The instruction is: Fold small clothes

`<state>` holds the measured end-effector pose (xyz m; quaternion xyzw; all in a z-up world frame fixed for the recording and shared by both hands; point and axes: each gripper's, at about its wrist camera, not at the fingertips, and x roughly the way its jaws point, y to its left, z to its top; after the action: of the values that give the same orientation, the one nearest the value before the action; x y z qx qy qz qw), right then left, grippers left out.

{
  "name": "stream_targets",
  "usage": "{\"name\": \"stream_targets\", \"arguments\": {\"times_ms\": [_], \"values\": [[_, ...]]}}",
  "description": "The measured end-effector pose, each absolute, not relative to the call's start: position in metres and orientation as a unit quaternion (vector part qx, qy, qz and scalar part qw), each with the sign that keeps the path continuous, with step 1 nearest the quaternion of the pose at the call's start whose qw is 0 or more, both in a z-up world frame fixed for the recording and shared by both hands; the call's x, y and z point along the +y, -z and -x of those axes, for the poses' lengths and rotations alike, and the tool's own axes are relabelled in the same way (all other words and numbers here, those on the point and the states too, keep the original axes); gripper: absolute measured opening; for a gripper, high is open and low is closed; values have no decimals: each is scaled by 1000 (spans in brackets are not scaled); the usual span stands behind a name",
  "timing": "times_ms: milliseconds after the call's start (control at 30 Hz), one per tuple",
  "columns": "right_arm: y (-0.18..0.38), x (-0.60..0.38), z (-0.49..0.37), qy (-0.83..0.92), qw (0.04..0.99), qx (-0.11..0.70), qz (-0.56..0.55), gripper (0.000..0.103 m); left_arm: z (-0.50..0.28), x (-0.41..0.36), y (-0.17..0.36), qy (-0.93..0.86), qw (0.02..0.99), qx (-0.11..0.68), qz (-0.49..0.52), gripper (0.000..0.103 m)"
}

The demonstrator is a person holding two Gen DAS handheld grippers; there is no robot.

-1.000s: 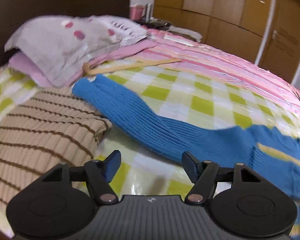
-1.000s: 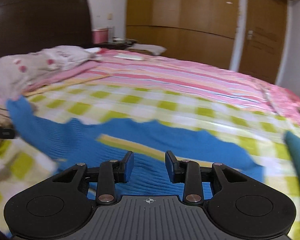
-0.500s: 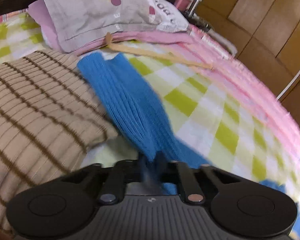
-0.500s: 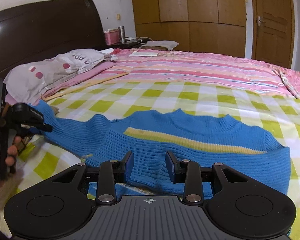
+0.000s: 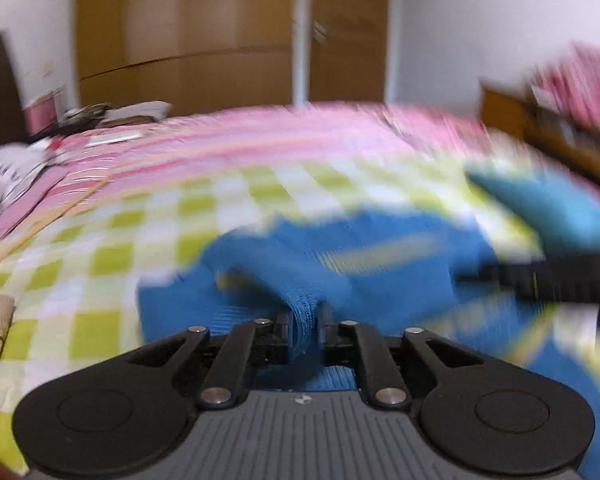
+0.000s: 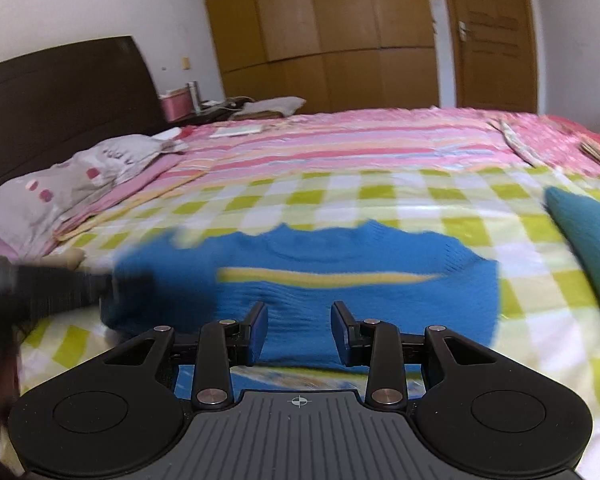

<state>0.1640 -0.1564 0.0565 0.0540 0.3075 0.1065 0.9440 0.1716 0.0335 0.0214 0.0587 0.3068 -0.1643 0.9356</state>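
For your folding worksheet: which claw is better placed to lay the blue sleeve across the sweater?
Left. The left claw is already shut on the sleeve, over the sweater. The right claw is open, holding nothing.

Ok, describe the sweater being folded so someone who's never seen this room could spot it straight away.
Start at the big bed with the green-and-white checked cover. On that cover, right ahead of the open right hand-held gripper, lies the blue sweater, one part pinched by the left hand-held gripper. It is bright blue ribbed knit with one yellow stripe across the chest, unlike the plain teal cloth at its right.
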Motion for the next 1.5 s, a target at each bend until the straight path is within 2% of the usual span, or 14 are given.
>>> {"name": "stream_targets", "arguments": {"times_ms": [67,167,367,600,867,900,967,1067,1200,1300,1433,1467,1500], "values": [[-53,-164,-166,-108,938,320,-72,36,-161,30,-5,155,927,332,-73,24],[-45,-167,-175,-121,925,342,-114,36,-154,44,3,139,921,360,-42,25],[-35,-152,-196,-140,902,363,-187,38,-144,69,4,113,929,353,1,29],[-61,-89,-232,-160,907,369,-125,40,-144,85,9,122,927,354,12,30],[-32,-30,-276,-106,890,443,-27,39,-143,99,6,120,927,353,26,31],[-28,-33,-278,-106,885,452,-34,35,-143,100,6,120,928,353,26,31],[-30,-39,-282,-113,883,454,-46,10,-142,99,5,120,928,351,24,33],[-50,-51,-282,-137,889,429,-78,7,-140,97,4,120,931,345,19,35],[-97,-79,-260,-178,914,335,-141,6,-138,97,-1,113,937,330,14,37],[-113,-116,-226,-191,928,257,-192,6,-136,98,-4,108,941,319,19,42],[-74,-166,-192,-129,936,252,-211,14,-138,95,1,104,941,321,10,47],[-57,-177,-188,-103,934,268,-213,23,-139,93,3,103,940,324,6,47],[-41,-190,-186,-78,926,295,-221,26,-139,91,5,103,939,328,2,47]]}}
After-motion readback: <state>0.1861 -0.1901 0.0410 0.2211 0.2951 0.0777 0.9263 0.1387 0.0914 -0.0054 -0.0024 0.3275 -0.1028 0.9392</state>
